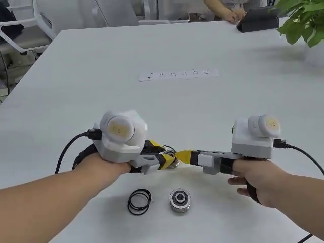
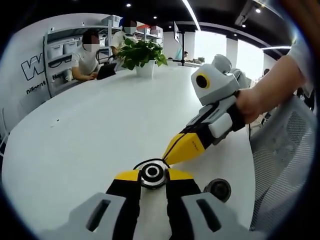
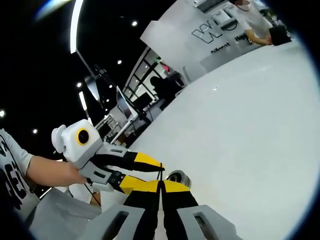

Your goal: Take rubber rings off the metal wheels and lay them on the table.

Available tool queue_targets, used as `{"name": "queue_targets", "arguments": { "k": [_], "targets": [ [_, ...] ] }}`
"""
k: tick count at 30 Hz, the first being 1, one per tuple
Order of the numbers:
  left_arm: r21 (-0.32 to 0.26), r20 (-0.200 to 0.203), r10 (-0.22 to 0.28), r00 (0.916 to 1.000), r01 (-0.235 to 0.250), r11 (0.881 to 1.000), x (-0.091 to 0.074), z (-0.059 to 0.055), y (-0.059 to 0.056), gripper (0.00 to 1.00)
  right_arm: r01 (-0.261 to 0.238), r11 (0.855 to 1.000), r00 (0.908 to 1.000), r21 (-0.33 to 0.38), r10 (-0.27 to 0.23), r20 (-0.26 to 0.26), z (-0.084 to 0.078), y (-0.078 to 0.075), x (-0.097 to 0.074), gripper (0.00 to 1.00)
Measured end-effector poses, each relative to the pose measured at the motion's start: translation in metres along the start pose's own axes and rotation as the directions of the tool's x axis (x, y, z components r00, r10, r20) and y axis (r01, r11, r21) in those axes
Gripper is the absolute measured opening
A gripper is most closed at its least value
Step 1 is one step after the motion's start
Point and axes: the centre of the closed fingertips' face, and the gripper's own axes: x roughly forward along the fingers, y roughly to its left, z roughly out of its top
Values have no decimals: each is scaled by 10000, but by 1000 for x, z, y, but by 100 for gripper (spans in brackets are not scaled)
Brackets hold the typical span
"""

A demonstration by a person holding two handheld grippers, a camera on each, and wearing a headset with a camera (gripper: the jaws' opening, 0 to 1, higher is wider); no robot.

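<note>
Left tool (image 2: 153,178) clamps silver metal wheel (image 2: 153,171). Right tool (image 3: 160,184) is pinched shut on wheel's thin black rubber ring (image 2: 145,163). Step, likely: peeling ring off. Next: draw right tool away from left tool, then lay ring by loose black rings (image 1: 139,201) beneath tools.

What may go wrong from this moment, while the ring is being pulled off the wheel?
1. The right tongs pinch only a thin edge of the rubber ring; it may slip free and snap back onto the held wheel.
2. The left tongs clamp that wheel by its sides; the pull might twist it out, and it could fall beside the loose wheel and the removed rings.
</note>
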Motion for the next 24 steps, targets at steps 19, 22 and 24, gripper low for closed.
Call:
{"name": "queue_targets", "arguments": {
  "k": [19, 22, 24],
  "targets": [
    [-388, 721, 72, 9974, -44, 9992, -59, 1, -4, 42, -480, 9984, 9988, -310, 480, 11, 5, 28, -5, 0],
    [-287, 825, -16, 9966, 39, 9996, -68, 1, -8, 47, -576, 9976, 9983, -384, 575, -41, 5, 34, -6, 0],
    [-247, 864, -23, 9963, 44, 9997, -75, 1, -10, 49, -637, 9970, 9980, -439, 634, -83, 4, 40, -7, 0]
  ]
}}
